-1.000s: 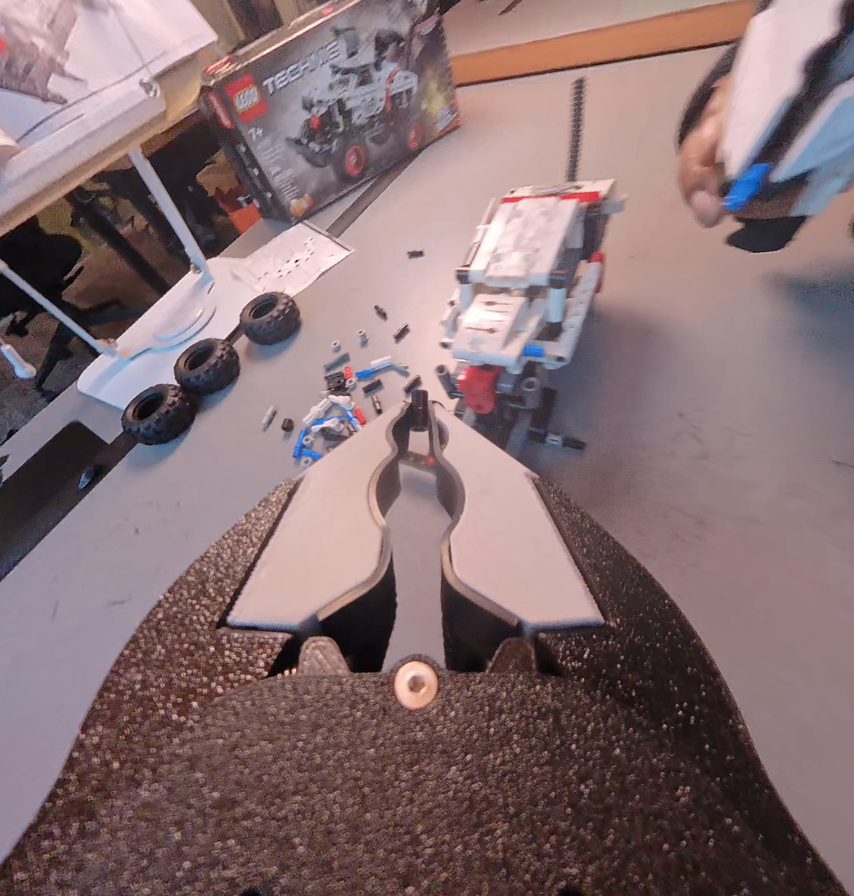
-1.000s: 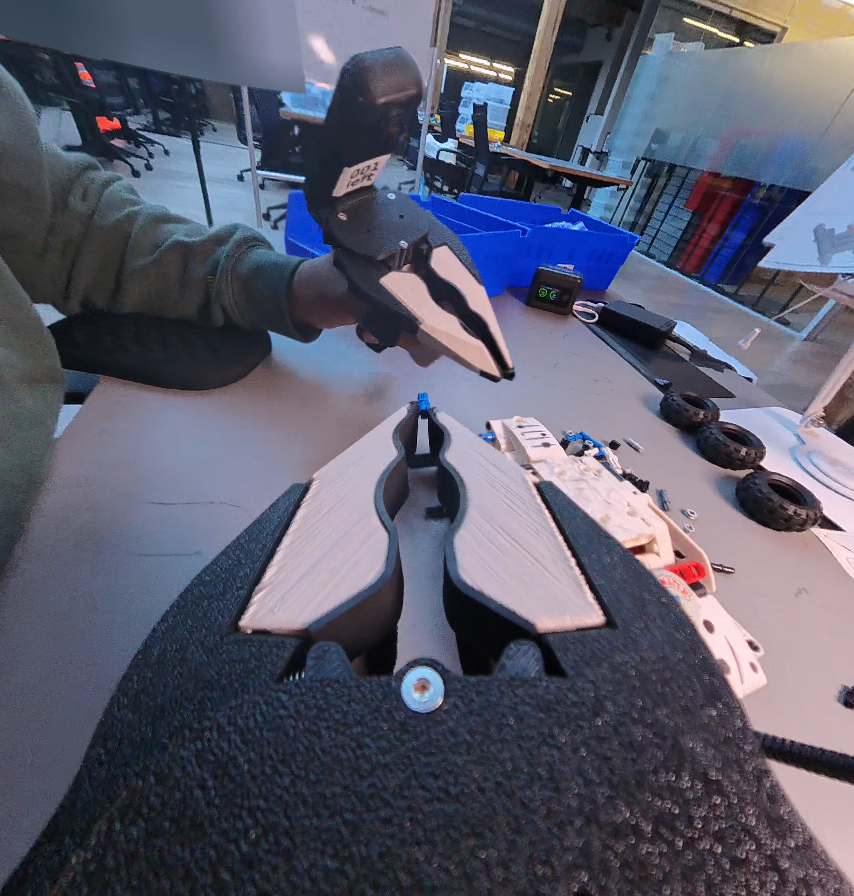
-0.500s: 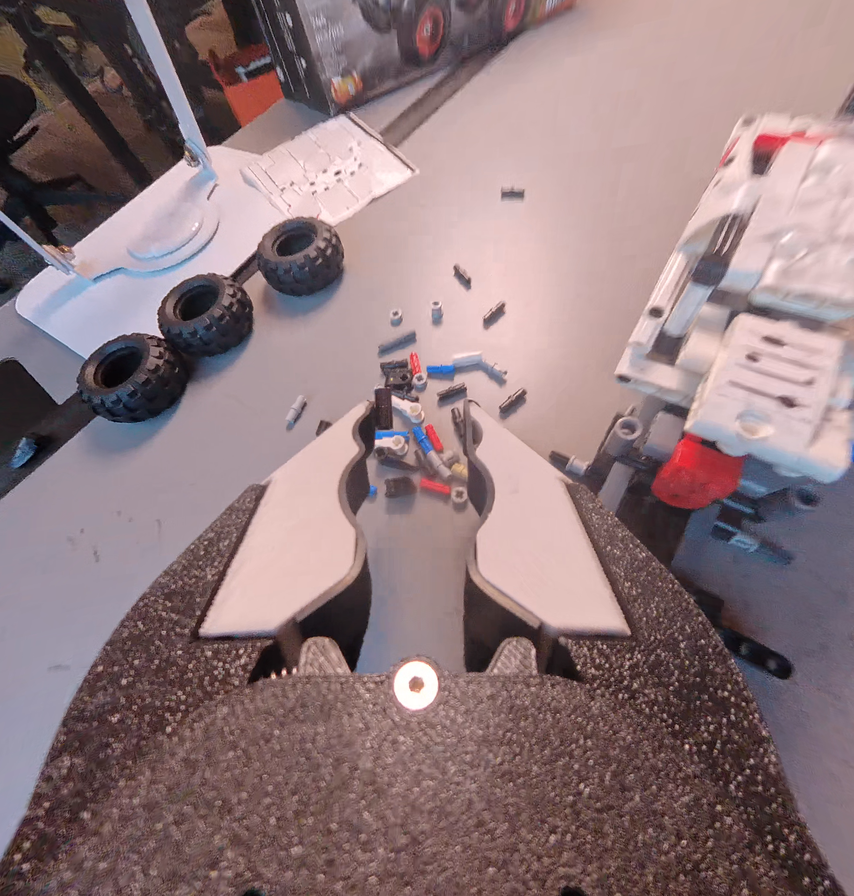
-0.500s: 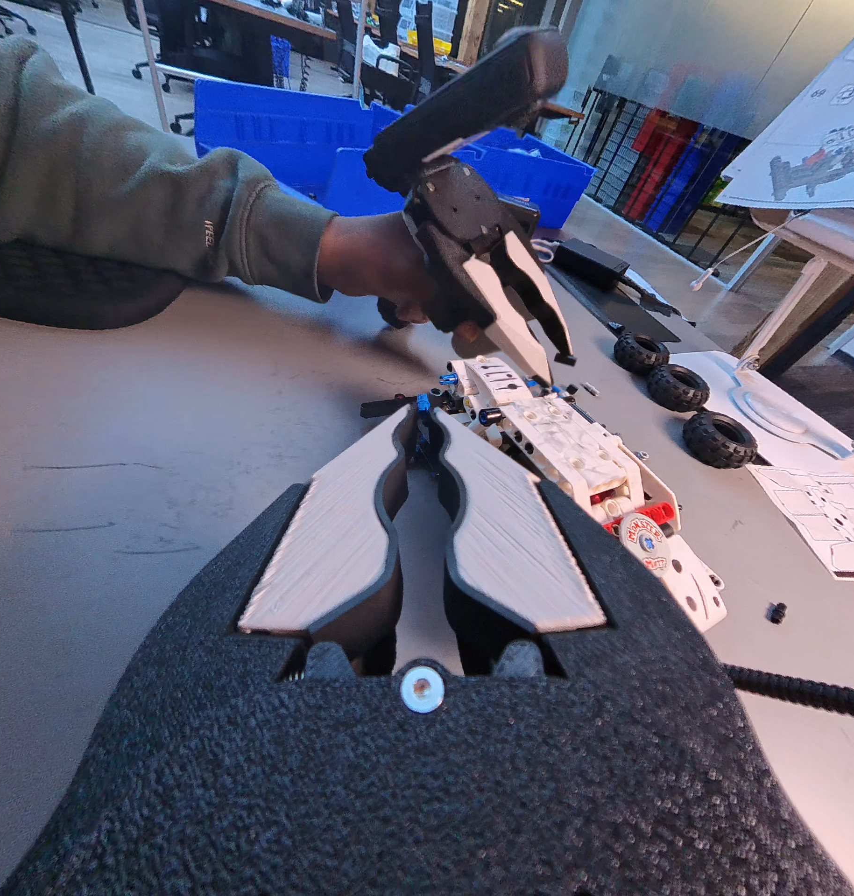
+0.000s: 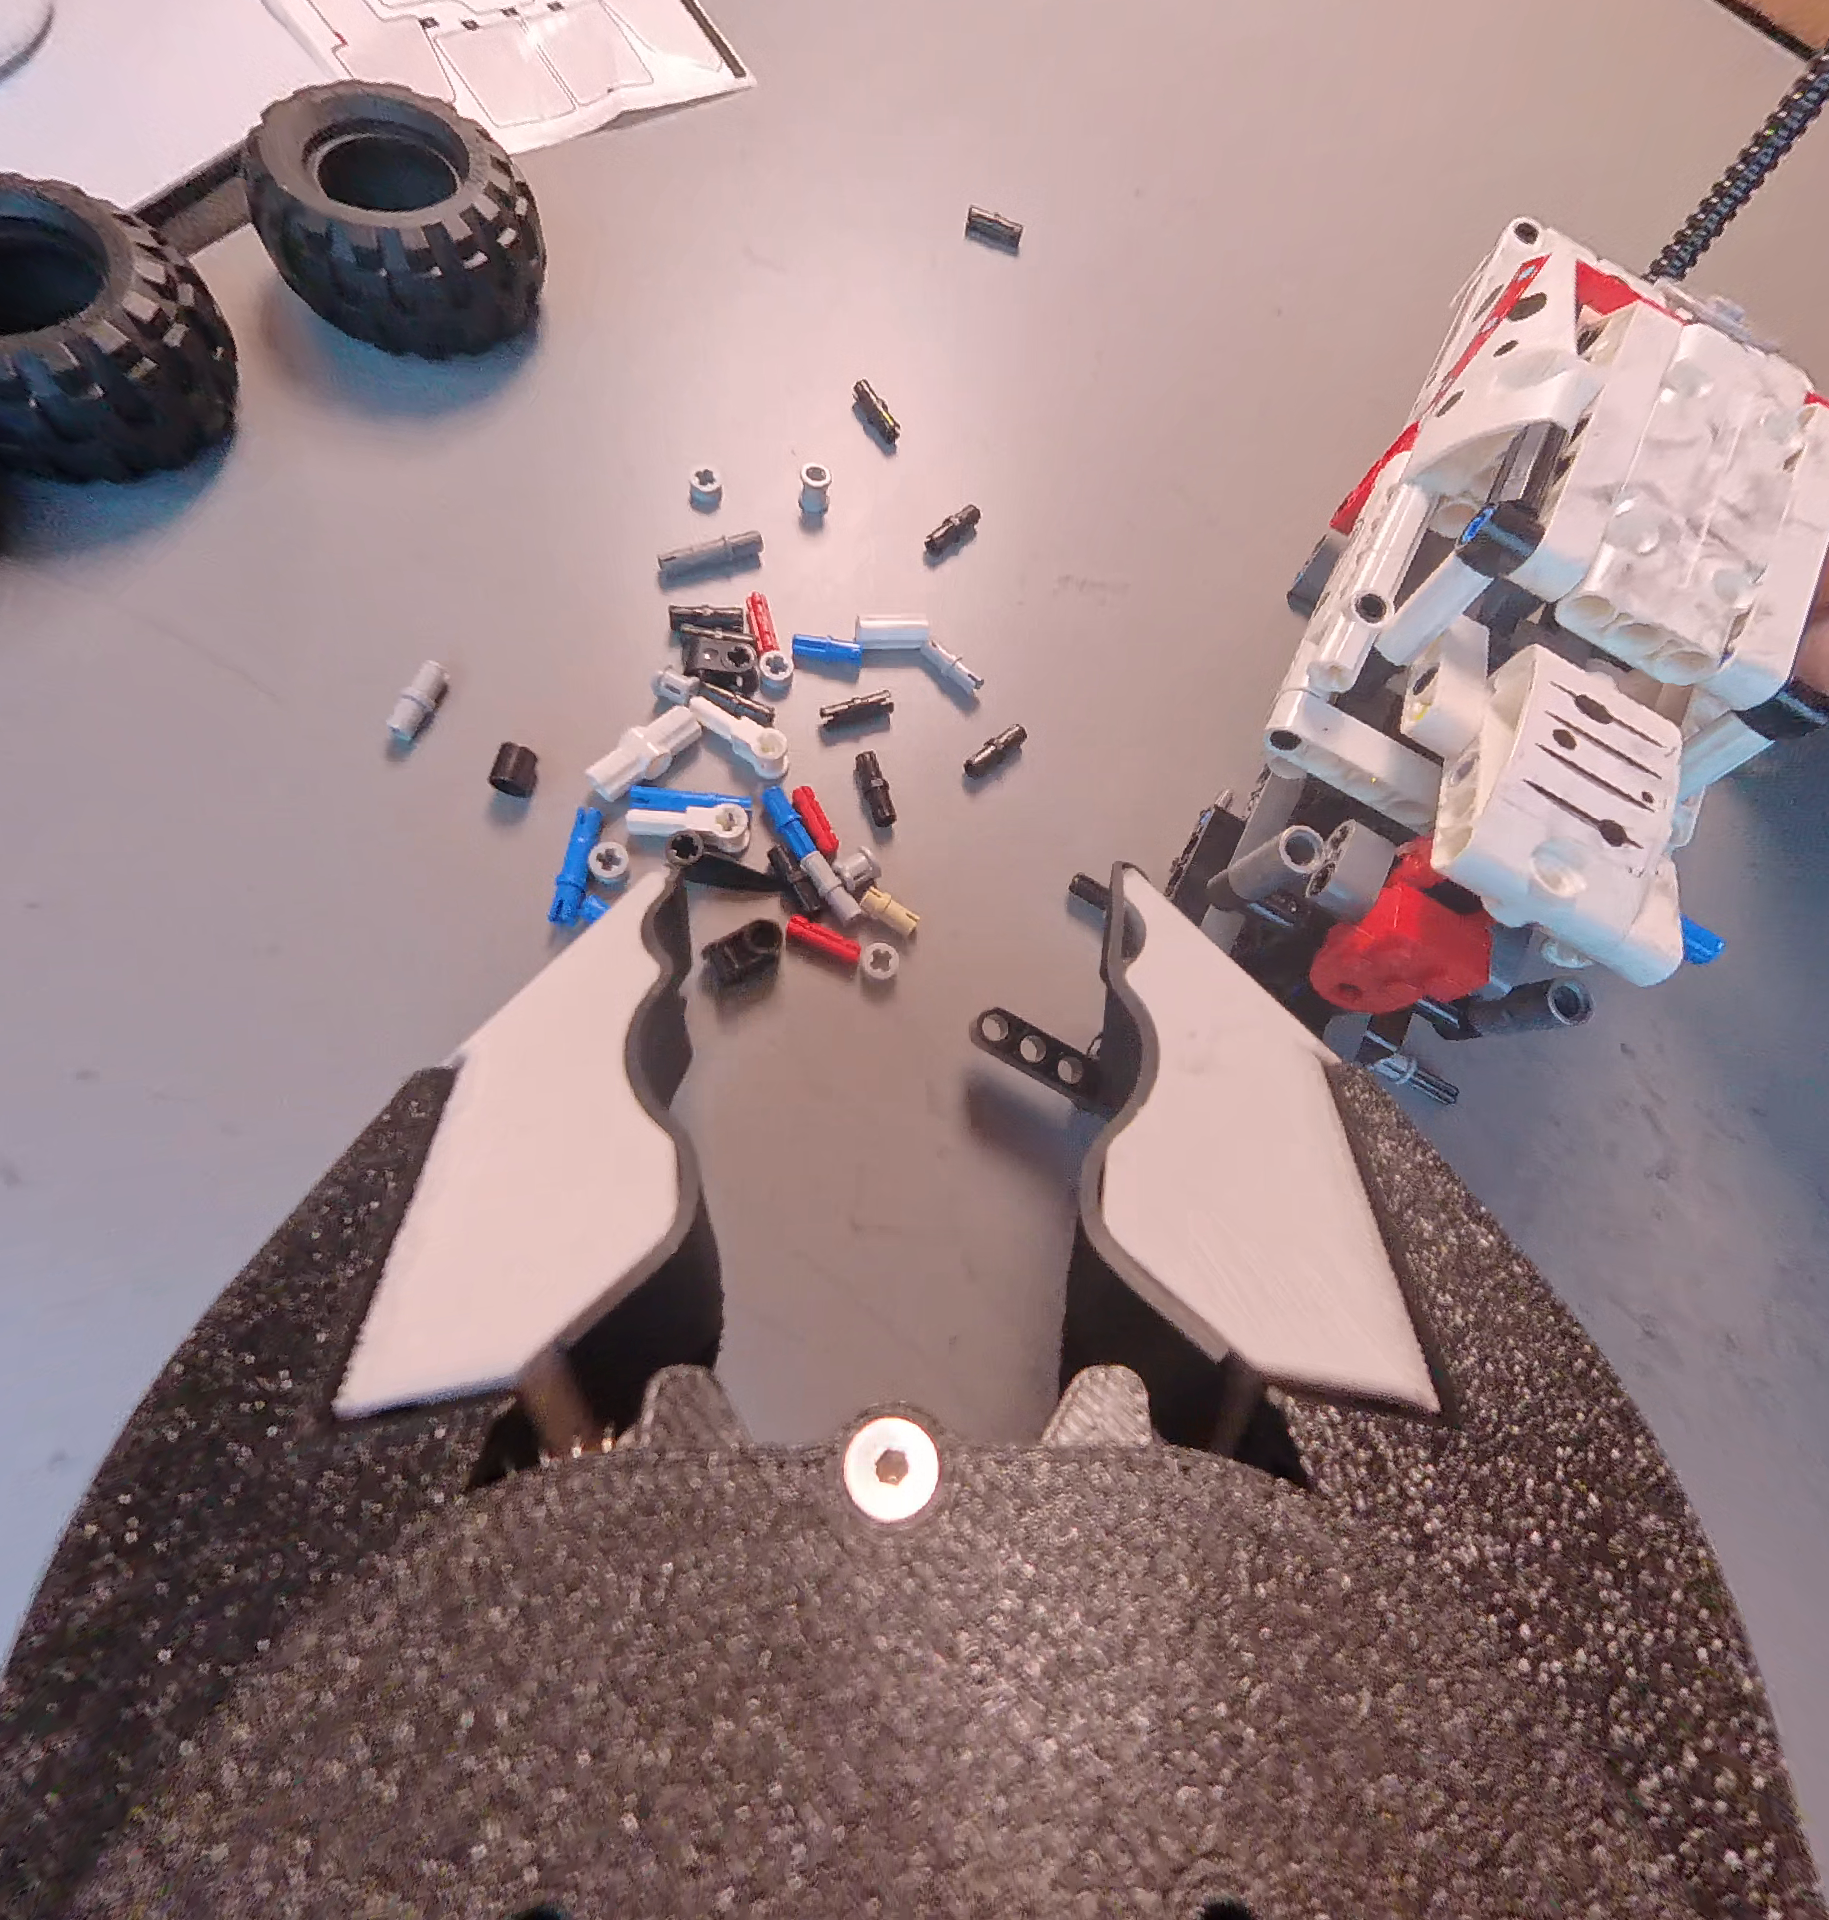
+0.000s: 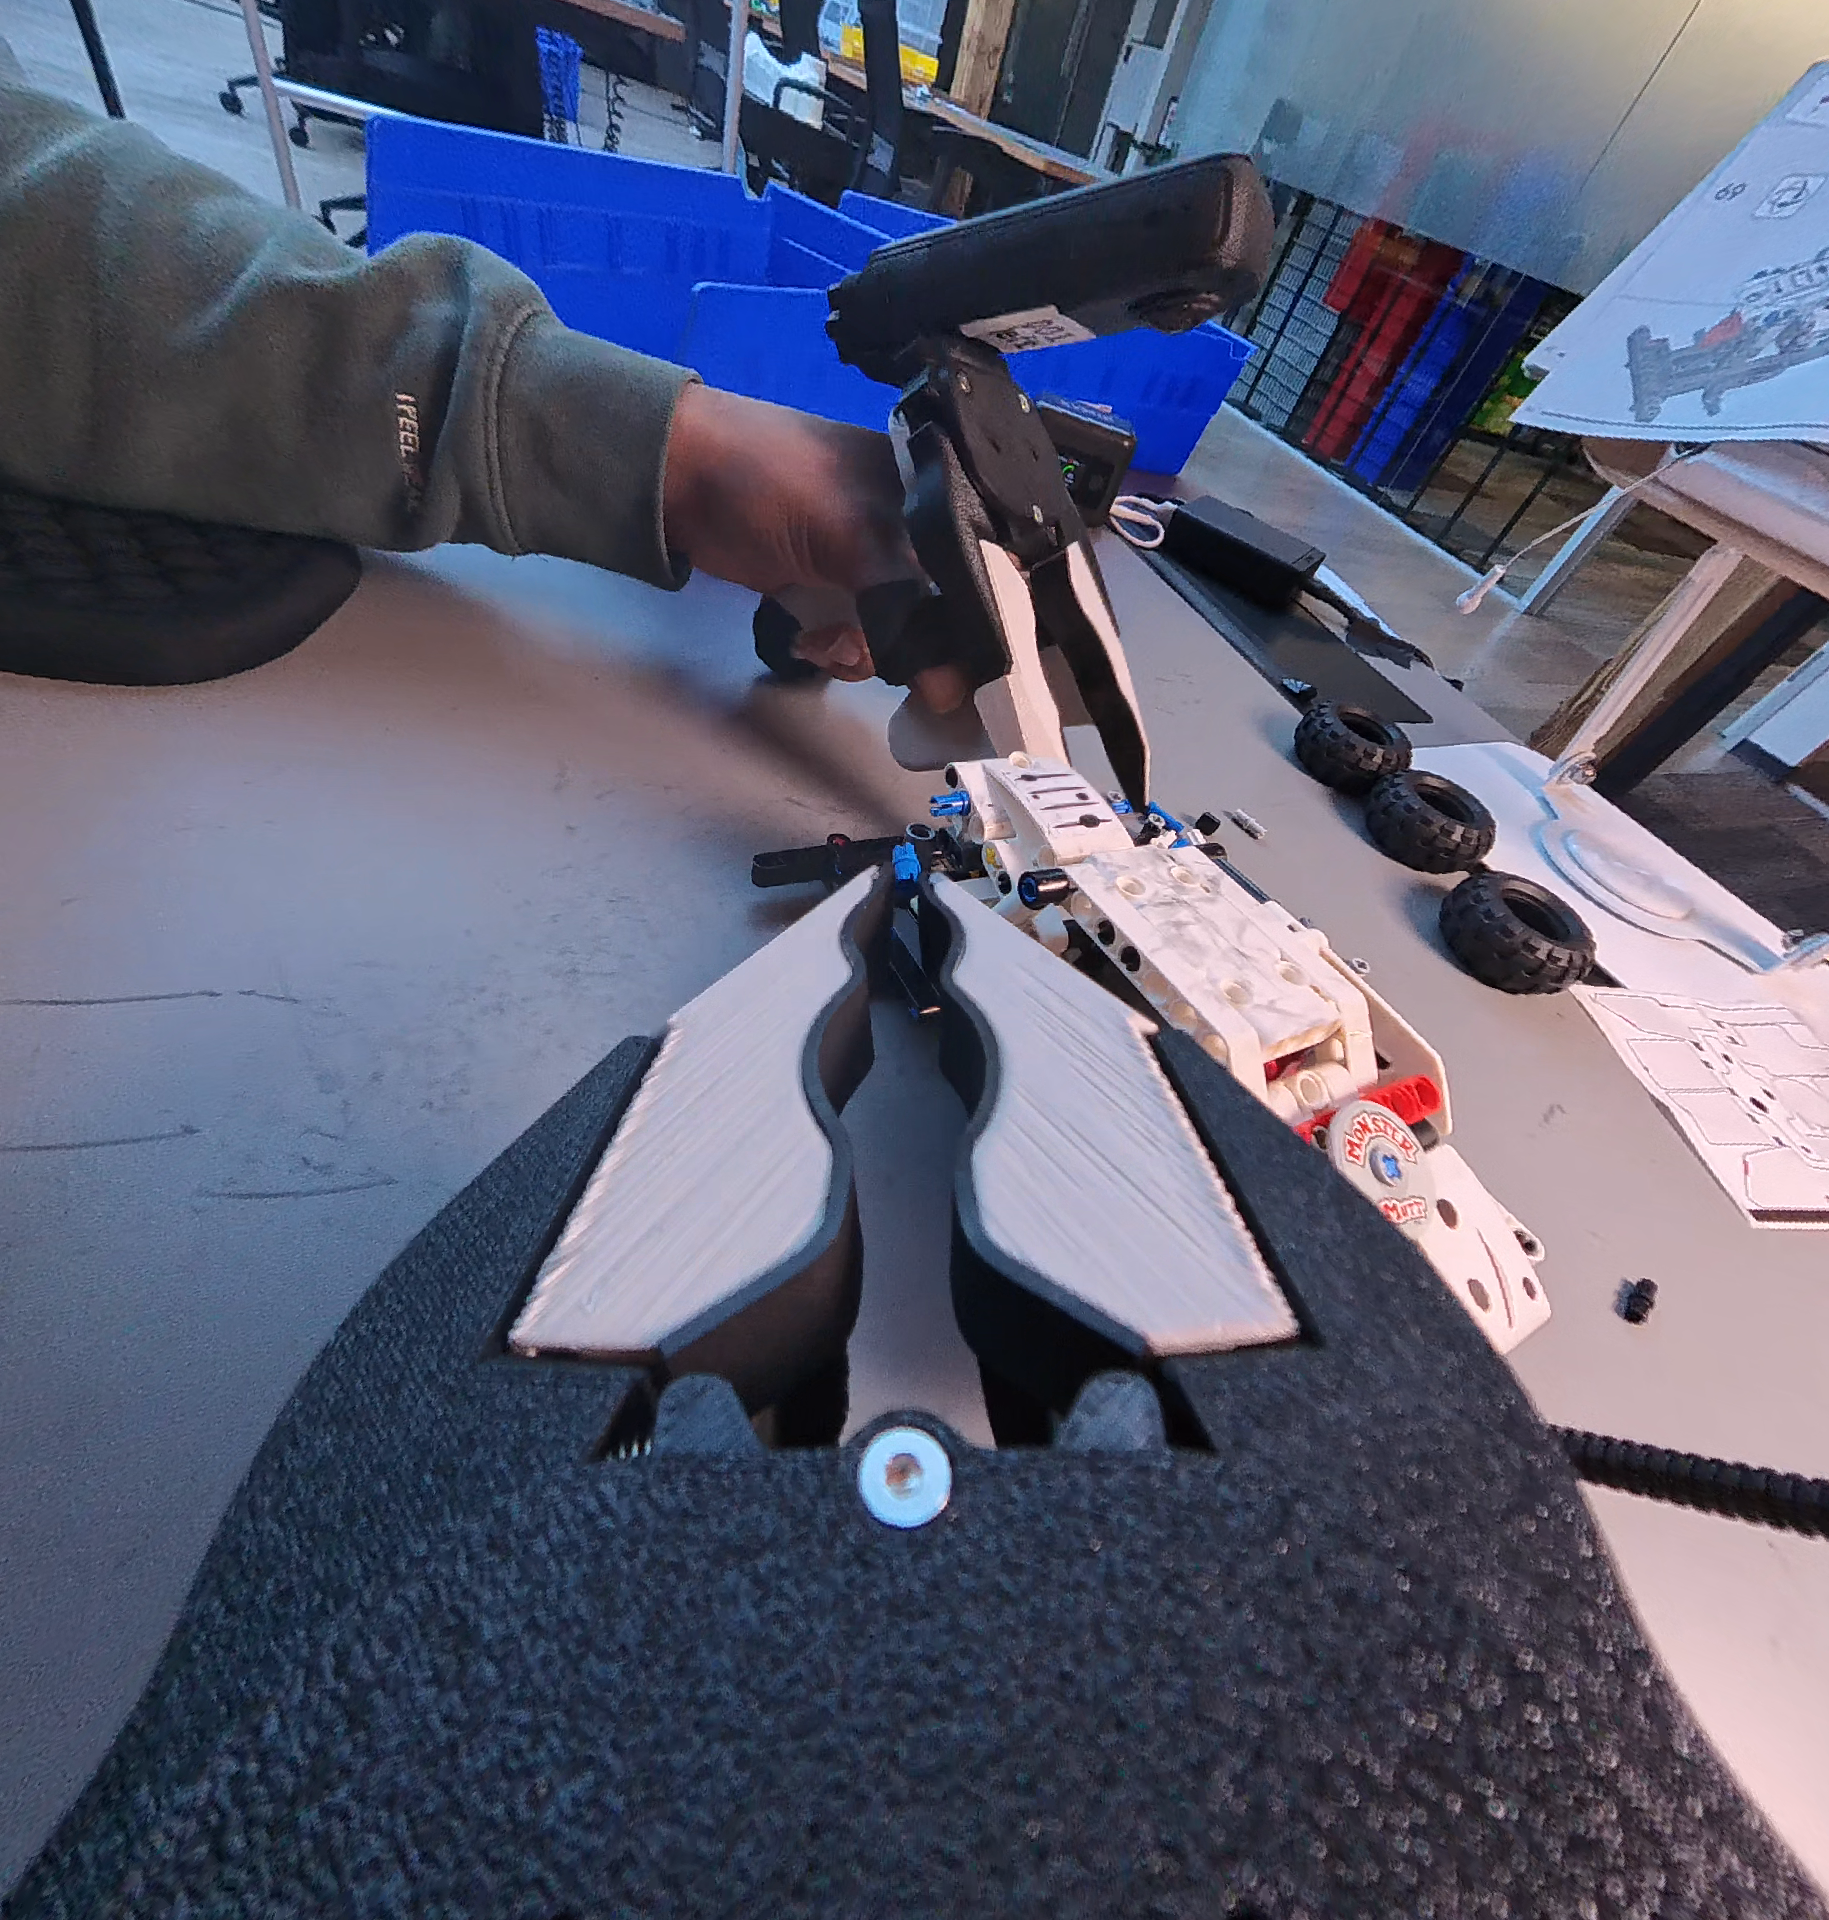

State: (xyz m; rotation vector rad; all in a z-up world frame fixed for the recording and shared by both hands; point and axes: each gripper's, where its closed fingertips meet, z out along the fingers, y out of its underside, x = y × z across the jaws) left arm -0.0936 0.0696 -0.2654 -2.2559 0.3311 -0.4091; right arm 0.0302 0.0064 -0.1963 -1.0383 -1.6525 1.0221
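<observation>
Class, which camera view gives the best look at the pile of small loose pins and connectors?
The left wrist view: the pile of loose pins and connectors lies spread out directly ahead. The right wrist view shows only a few bits beyond the white toy truck.

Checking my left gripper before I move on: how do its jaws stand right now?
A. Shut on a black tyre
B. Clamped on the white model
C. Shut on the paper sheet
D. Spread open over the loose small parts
D: the left gripper has its jaws wide apart, empty, above the loose small parts on the table.

A lettered round badge [image 6: 1388, 1162] marks the truck [image 6: 1201, 956].
</observation>
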